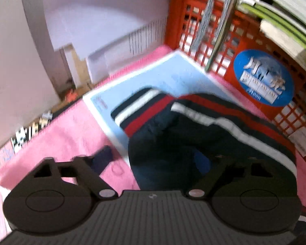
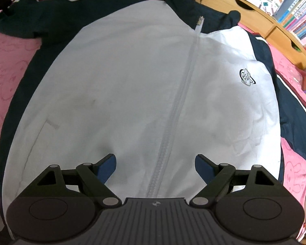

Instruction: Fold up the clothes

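We are looking down the left gripper [image 1: 153, 161] at a blurred scene: its jaws are standing apart, one blue pad [image 1: 103, 159] hanging over the pink bed cover [image 1: 67, 134] and the other pad [image 1: 202, 162] lying against the dark sleeve [image 1: 173, 138] of the jacket, and we cannot tell whether they are pressing any cloth. That sleeve, banded in red, white and navy at its cuff, is lying partly over a light blue sheet [image 1: 169, 75] that is sitting toward the far edge of the bed, near the corner where a red lattice crate [image 1: 204, 32] bearing a round blue sticker [image 1: 263, 77] is standing beside the bed. A white wall [image 1: 91, 20] is rising to the left of the crate. Moving to the right wrist view, we are seeing the right gripper [image 2: 155, 165] hovering over the jacket [image 2: 122, 81], which is lying spread flat across the middle of the bed with its white front up, its zipper [image 2: 173, 112] closed and running away from us to the navy collar [image 2: 193, 8] at the far edge. These jaws are standing wide apart, one on each side of the zipper, holding nothing. A small dark logo [image 2: 247, 77] is showing on the chest to the right, the navy sleeves are trailing toward both side edges, and wooden bookshelves [image 2: 255, 10] are standing beyond the far right corner.
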